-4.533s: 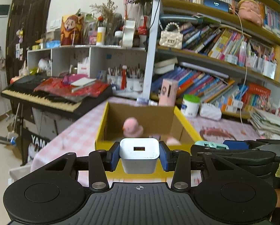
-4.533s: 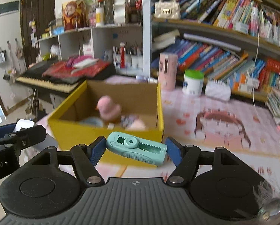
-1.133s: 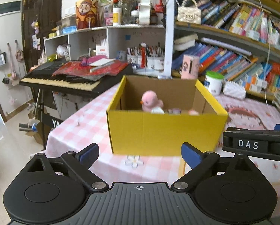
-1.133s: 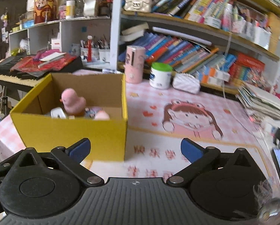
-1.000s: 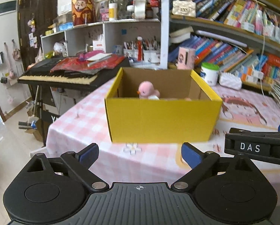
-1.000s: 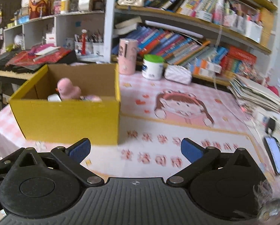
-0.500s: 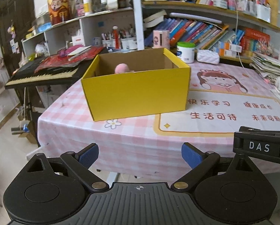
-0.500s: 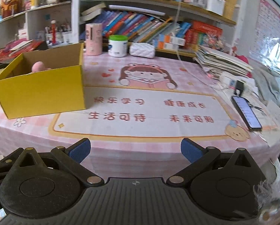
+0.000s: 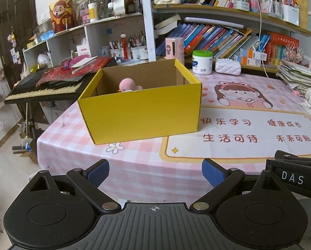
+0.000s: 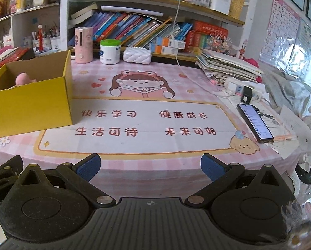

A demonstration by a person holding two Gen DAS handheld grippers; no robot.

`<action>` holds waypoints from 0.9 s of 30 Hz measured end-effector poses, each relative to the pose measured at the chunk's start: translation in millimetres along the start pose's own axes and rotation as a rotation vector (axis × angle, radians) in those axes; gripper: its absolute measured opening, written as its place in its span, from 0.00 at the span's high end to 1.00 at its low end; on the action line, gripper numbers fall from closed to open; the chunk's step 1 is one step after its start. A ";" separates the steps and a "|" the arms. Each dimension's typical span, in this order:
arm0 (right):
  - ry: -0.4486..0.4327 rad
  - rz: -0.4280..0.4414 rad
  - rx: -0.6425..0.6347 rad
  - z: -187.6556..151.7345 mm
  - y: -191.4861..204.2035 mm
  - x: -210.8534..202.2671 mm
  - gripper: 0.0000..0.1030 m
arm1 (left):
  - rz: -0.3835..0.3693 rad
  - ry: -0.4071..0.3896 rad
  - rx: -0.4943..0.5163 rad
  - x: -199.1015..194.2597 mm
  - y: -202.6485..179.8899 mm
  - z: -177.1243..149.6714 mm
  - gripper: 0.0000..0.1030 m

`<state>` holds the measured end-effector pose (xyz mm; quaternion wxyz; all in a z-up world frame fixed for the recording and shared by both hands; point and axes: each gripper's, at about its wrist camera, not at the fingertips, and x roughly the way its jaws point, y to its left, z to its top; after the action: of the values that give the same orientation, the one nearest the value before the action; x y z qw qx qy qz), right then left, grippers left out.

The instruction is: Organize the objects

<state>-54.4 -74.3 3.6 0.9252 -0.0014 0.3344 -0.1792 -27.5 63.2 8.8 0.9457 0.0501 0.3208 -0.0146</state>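
Both empty and spread wide off the table's near edge: left gripper facing the yellow box with pink duck ahead, right gripper further right, box forward-left.

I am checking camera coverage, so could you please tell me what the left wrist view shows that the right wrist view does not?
Only the left wrist view shows the keyboard left of the table and the floor beside it. Only the right wrist view shows the phone, the power strip and the alphabet poster. Both show the yellow box with the pink duck toy inside, the pink tablecloth, the green-lidded jar, and an open, empty gripper.
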 end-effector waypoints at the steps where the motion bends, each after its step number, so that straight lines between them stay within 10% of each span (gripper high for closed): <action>1: -0.001 -0.002 0.002 0.6 -1.0 0.5 0.00 | 0.000 -0.001 -0.002 0.7 -1.1 1.2 0.05; 27: 0.040 -0.038 -0.010 3.8 0.3 15.9 0.00 | 0.065 0.070 -0.016 18.6 -12.9 5.7 0.05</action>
<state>-40.6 -79.8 -3.4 0.9148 -0.0089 0.3534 -0.1953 -10.1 49.8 0.9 0.9343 0.0534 0.3520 0.0203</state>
